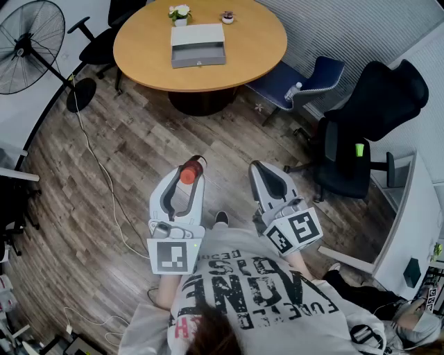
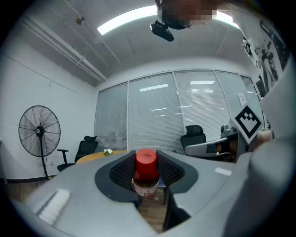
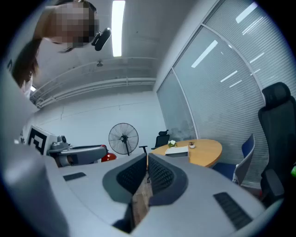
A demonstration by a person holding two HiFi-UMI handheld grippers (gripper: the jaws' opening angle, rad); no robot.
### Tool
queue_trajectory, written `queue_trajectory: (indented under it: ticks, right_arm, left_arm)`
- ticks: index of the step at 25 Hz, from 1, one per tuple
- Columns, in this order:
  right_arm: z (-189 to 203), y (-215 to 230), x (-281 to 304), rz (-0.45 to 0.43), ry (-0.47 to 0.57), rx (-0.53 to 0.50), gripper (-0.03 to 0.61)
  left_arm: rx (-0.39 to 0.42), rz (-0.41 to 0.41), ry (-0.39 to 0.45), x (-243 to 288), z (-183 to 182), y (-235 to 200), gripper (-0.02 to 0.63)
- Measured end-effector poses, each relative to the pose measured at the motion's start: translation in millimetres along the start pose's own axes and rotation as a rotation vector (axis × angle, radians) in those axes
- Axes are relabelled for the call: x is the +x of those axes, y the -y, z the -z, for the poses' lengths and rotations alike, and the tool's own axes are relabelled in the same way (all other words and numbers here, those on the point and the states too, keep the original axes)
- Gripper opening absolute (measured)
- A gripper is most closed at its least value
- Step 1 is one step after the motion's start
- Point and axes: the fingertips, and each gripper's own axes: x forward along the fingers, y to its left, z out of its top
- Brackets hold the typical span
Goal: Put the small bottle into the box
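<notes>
A small bottle [image 1: 190, 172] with a red cap [image 2: 146, 160] sits upright between the jaws of my left gripper [image 1: 191, 171], which is shut on it at about waist height over the wooden floor. My right gripper [image 1: 258, 170] is beside it to the right, its jaws shut and nothing between them. The grey box [image 1: 198, 45] lies open on the round wooden table [image 1: 250, 62] well ahead of both grippers; it also shows small in the right gripper view as the grey box [image 3: 177, 150]. The bottle's red cap [image 3: 108, 157] peeks past the left gripper there.
A standing fan [image 1: 31, 48] is at the far left with a cable trailing across the floor. Black office chairs [image 1: 368, 132] and a blue chair [image 1: 312, 80] stand right of the table. A small flower pot [image 1: 180, 14] and a little cup [image 1: 227, 16] sit behind the box.
</notes>
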Motion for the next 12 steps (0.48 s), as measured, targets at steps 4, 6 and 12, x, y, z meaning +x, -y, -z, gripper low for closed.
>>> queue_trajectory:
  ticks: [4,6,12]
  right_arm:
    - [1.8,-15.2,-13.1,-0.008,0.004,0.003,0.015]
    - [3.2,-22.1,-16.8,-0.007,0.005,0.002,0.015]
    - [6.5,-39.7,-22.6,-0.014,0.005,-0.004,0.015]
  left_arm:
    - [-0.016,0.008,0.002,-17.5,1.8,12.4,0.147]
    - [-0.018,0.003,-0.005,-25.7,5.3,12.2,0.147]
    - [-0.012,-0.006,0.009,-45.1,6.5,6.3,0.147]
